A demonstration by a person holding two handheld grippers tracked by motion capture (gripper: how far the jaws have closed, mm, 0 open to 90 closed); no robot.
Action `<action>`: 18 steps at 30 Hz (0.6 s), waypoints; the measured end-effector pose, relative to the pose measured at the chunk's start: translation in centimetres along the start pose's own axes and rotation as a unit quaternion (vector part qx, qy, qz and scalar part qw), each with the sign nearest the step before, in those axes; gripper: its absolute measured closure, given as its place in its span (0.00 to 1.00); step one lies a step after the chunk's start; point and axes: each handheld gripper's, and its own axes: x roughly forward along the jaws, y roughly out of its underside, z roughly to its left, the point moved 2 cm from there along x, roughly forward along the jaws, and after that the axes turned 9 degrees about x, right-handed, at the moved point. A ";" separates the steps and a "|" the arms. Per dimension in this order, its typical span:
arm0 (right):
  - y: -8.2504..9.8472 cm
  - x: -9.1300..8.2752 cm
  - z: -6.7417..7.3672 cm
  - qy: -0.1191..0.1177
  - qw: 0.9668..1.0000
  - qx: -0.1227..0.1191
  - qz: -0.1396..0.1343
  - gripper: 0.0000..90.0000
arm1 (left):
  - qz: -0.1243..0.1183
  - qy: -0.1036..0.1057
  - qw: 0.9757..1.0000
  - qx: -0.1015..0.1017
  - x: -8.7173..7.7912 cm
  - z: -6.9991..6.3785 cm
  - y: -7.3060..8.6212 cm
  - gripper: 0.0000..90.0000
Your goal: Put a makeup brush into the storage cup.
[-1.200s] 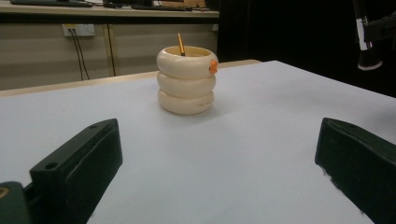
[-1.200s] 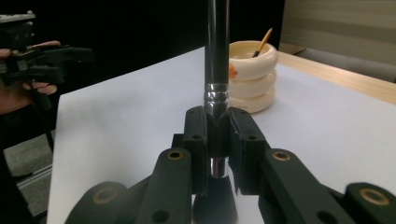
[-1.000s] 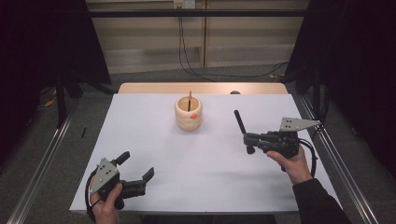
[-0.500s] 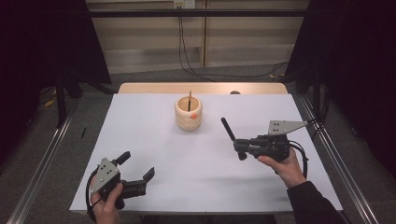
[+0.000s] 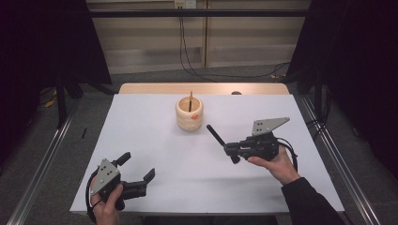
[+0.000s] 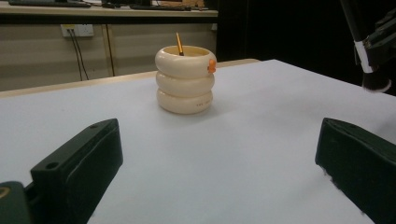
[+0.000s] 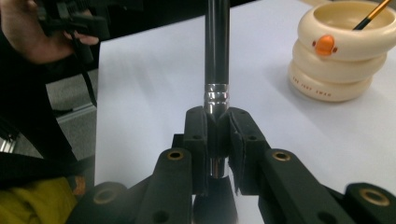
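Since a second ago the right gripper (image 5: 233,151) has carried the black brush (image 5: 216,136) leftward across the white tabletop (image 5: 155,140), closer to the cream ringed holder (image 5: 189,114). Its jaws are pinching the brush at the silver ferrule (handle pointing up and toward the holder), bristles hanging below. A thin stick (image 5: 190,101) stands in the holder. Near the front left corner, the left gripper (image 5: 138,176) is spread wide with nothing between its jaws.
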 end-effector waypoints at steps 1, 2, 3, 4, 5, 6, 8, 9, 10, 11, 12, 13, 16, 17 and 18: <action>0.0 0.2 0.0 0.001 1.000 -0.001 0.005 0.87 | 0.001 -0.001 1.000 0.001 0.0 0.0 0.0 0.01; 0.0 0.3 0.0 0.001 1.000 -0.001 0.011 0.87 | 0.001 0.000 1.000 0.002 0.0 0.0 0.0 0.01; -0.1 0.4 0.0 0.004 1.000 -0.002 0.016 0.87 | 0.001 0.001 1.000 0.003 0.0 0.0 0.0 0.01; -0.1 0.4 0.0 0.004 1.000 -0.004 0.021 0.87 | 0.001 0.001 1.000 0.003 0.1 0.0 0.0 0.01; -0.3 0.5 0.1 0.003 1.000 -0.009 0.028 0.87 | 0.002 -0.001 1.000 0.004 0.1 0.0 0.0 0.01; -0.4 0.5 0.2 0.003 0.999 -0.009 0.034 0.87 | 0.002 0.000 1.000 0.004 0.1 0.0 0.0 0.01; -0.8 0.5 0.3 0.008 0.999 -0.017 0.049 0.87 | 0.001 0.002 1.000 0.004 0.1 0.0 0.0 0.01; -1.0 0.5 0.4 0.007 0.998 -0.020 0.055 0.87 | 0.002 0.002 1.000 0.004 0.1 0.0 0.0 0.01; -1.3 0.6 0.5 0.007 0.998 -0.022 0.060 0.87 | 0.001 0.002 1.000 0.004 0.1 0.0 0.0 0.01; -1.4 0.6 0.6 0.007 0.997 -0.025 0.068 0.87 | 0.001 -0.001 1.000 0.003 0.1 0.0 0.0 0.01; -1.6 0.7 0.6 0.004 0.997 -0.025 0.076 0.87 | 0.000 0.000 1.000 0.003 0.1 -0.1 0.0 0.01; -1.7 0.8 0.7 0.000 0.996 -0.026 0.084 0.87 | -0.001 0.003 1.000 0.001 0.1 0.0 0.0 0.01; -1.9 1.3 0.7 -0.008 0.995 -0.026 0.100 0.87 | 0.001 0.003 1.000 0.001 0.1 0.0 0.0 0.01; -1.9 1.4 0.8 -0.008 0.994 -0.025 0.106 0.87 | 0.002 0.004 1.000 0.002 0.1 0.0 0.0 0.01; -1.9 1.5 0.8 -0.011 0.993 -0.027 0.114 0.87 | 0.001 0.003 1.000 0.003 0.1 0.0 0.0 0.01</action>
